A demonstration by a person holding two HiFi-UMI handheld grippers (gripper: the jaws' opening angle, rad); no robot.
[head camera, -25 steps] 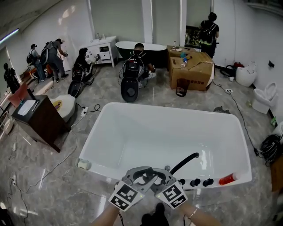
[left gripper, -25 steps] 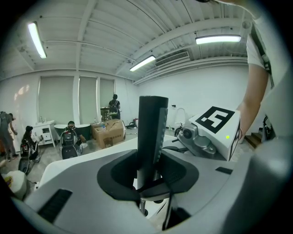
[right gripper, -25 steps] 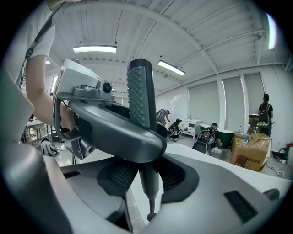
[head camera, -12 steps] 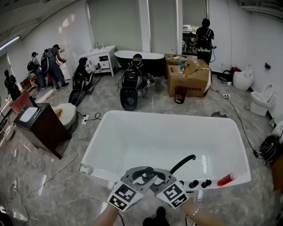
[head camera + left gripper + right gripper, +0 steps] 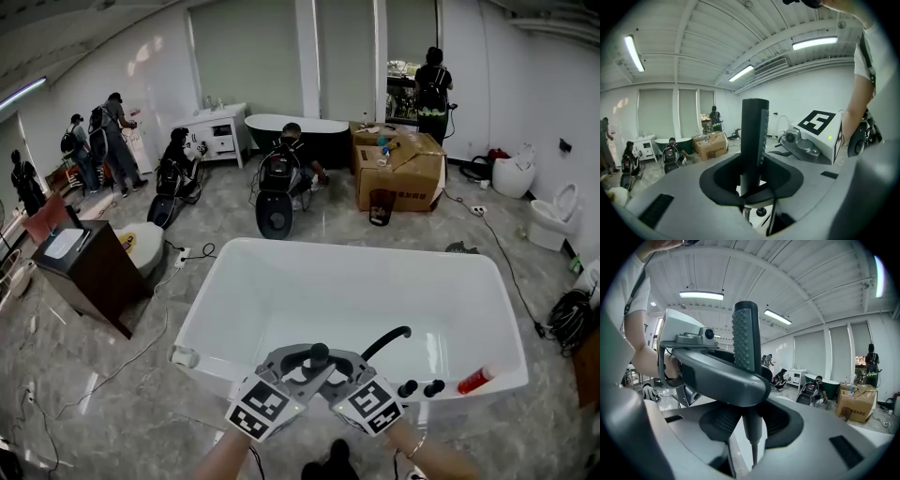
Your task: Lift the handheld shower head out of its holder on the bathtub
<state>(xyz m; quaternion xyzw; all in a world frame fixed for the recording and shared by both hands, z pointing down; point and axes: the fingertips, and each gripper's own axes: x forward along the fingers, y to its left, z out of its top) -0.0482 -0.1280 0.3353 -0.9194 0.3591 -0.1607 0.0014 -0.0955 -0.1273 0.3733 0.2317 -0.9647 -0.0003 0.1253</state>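
The black handheld shower head [image 5: 319, 353] stands upright between both grippers over the near rim of the white bathtub [image 5: 221, 298]. My left gripper [image 5: 298, 360] is shut on its handle [image 5: 753, 140], and the black pads hug the stem. From the other side my right gripper [image 5: 337, 362] is shut on it too, below the nubbed head [image 5: 746, 336]. The left gripper's jaw [image 5: 717, 376] crosses the right gripper view, and the right gripper's marker cube [image 5: 819, 123] shows in the left gripper view. The holder is hidden under the grippers.
A black curved spout [image 5: 385, 338], two black knobs [image 5: 420, 387] and a red bottle [image 5: 476, 379] sit on the tub's near rim to the right. A dark cabinet [image 5: 82, 262] stands left. Several people [image 5: 286, 159], cardboard boxes [image 5: 398, 169] and another tub [image 5: 281, 127] are farther back.
Both grippers have risen together with the shower head. Its round black top now shows between the jaws, higher above the tub rim than before.
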